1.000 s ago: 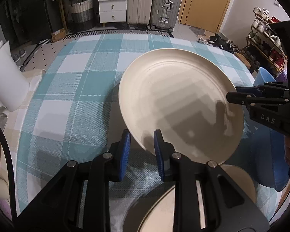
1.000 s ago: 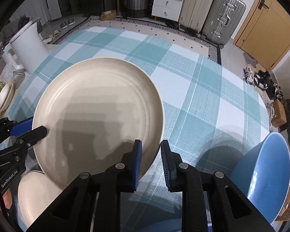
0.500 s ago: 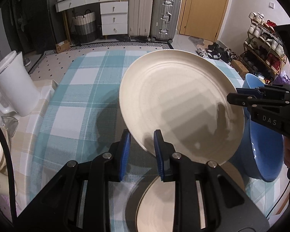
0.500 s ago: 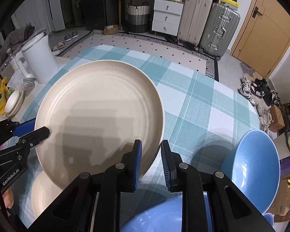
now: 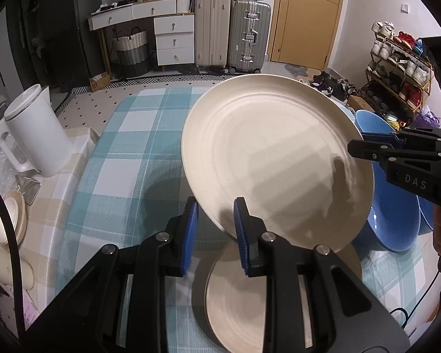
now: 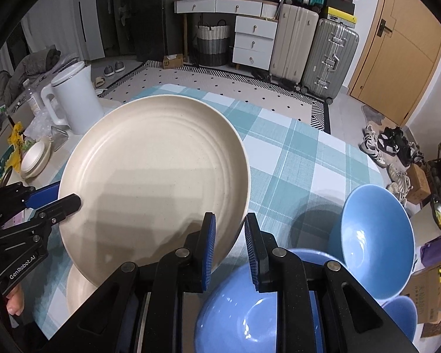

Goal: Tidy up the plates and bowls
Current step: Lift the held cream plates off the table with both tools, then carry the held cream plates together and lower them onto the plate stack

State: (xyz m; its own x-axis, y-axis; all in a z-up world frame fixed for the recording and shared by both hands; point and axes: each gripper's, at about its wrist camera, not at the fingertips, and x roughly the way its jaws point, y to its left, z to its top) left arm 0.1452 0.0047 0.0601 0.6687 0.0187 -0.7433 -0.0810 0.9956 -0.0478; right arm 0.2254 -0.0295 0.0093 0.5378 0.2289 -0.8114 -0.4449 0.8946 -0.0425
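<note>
A large cream plate (image 5: 273, 158) is held up in the air above the checked table, tilted. My left gripper (image 5: 216, 229) is shut on its near-left rim and my right gripper (image 6: 229, 244) is shut on its opposite rim; the plate also shows in the right wrist view (image 6: 155, 182). A second cream plate (image 5: 238, 303) lies flat on the table under it. Blue bowls stand to the right: one tilted bowl (image 6: 373, 241) and one (image 6: 250, 317) right under my right gripper. The blue bowl also shows in the left wrist view (image 5: 397, 223).
The table has a teal and white checked cloth (image 5: 138, 153). A white jug (image 5: 35, 132) stands at the left edge on a side surface with small cream dishes (image 6: 35, 156). Suitcases, drawers and a shoe rack stand on the floor beyond the table.
Both grippers have lifted the cream plate higher above the table and tilted it up. The lower plate and the blue bowls have come more into view beneath.
</note>
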